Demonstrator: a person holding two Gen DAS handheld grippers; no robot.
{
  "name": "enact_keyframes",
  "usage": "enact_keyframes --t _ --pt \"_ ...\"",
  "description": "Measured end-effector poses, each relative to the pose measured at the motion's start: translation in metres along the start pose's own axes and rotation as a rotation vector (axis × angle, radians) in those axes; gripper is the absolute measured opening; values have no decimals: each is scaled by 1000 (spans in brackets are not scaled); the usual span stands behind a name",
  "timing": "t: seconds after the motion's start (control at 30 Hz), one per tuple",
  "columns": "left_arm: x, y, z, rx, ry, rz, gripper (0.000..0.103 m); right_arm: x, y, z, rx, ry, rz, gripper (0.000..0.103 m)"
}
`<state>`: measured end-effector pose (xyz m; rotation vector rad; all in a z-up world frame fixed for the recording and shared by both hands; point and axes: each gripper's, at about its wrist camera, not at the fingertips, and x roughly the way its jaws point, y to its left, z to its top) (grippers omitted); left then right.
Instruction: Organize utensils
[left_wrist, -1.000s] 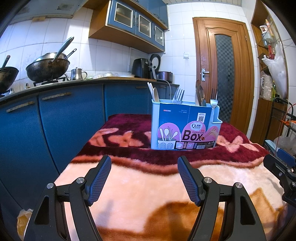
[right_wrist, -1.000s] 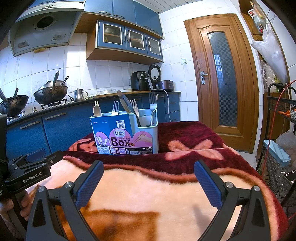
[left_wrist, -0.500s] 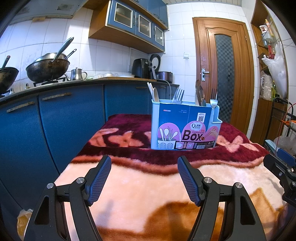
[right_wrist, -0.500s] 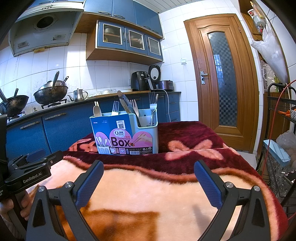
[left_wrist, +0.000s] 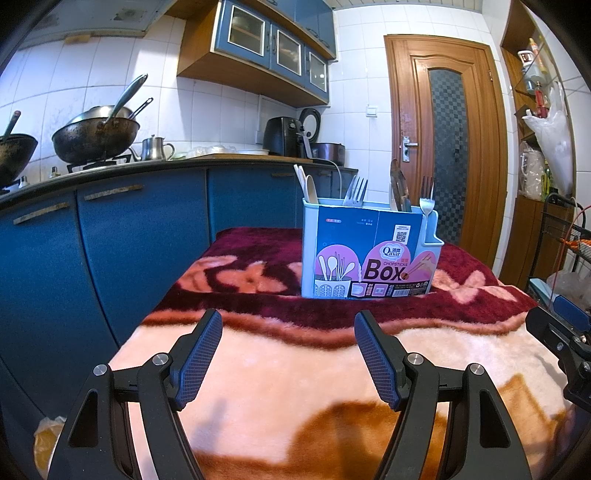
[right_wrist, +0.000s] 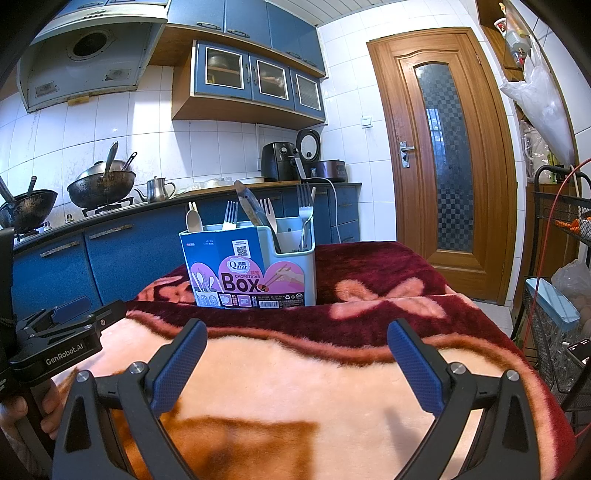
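Hiding utensil (left_wrist: 354, 190) handles, the box (left_wrist: 369, 254) stands beyond both empty, wide grippers (left_wrist: 288, 354) (right_wrist: 297, 354) (fisheye-warped).

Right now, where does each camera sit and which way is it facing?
Left wrist: on the left gripper, looking along its open fingers over the blanket at the utensil box; the right gripper's edge shows.
Right wrist: on the right gripper, open, facing the same box; the left gripper and a hand show.
Shared: box, blanket, door.
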<state>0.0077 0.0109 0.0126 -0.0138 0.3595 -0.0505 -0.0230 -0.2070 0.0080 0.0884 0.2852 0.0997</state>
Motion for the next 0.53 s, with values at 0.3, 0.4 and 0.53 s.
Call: enact_keyframes --t 0.3,0.4,0.53 --pt "0 1 1 -2 -1 2 75 0 0 0 0 0 0 100" --pt "0 1 1 -1 -1 2 75 0 0 0 0 0 0 100" --pt "0 1 1 -1 0 3 75 0 0 0 0 0 0 100"
